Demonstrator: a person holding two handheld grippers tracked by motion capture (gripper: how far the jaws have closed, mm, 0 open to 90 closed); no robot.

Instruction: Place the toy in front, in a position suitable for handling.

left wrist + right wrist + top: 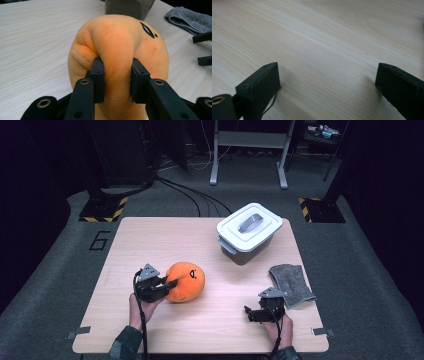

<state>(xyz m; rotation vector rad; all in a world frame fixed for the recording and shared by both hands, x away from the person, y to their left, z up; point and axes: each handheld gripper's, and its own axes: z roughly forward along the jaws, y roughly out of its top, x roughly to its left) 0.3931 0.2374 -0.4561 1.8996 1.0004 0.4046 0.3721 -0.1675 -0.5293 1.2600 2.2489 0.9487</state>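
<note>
The one piece of writing that can be read is a large dark "6" (100, 240) marked on the grey floor just off the far-left corner of the pale wooden table (165, 240). No brand or label can be made out on any object.

The round orange plush toy (185, 281) sits on the table left of centre, toward the near edge. It carries dark stitched marks on its upper side; from above they are too small to read as anything, and the left gripper view shows just a dark slit and a dot near the top. The left claw (167, 285) is clamped on the plush toy: in the left gripper view its two black pads pinch a fold of the orange fabric between them, and the toy's lower part is cut off by the picture's edge.

The right claw (248, 313) rests low at the near right of the table, its jaws wide apart with bare wood between them.

A white lidded plastic box with a grey handle (248, 231) stands at the far right of the table; its contents are hidden by the lid. A folded grey cloth (291, 282) lies near the right edge, just beyond the right claw.
</note>
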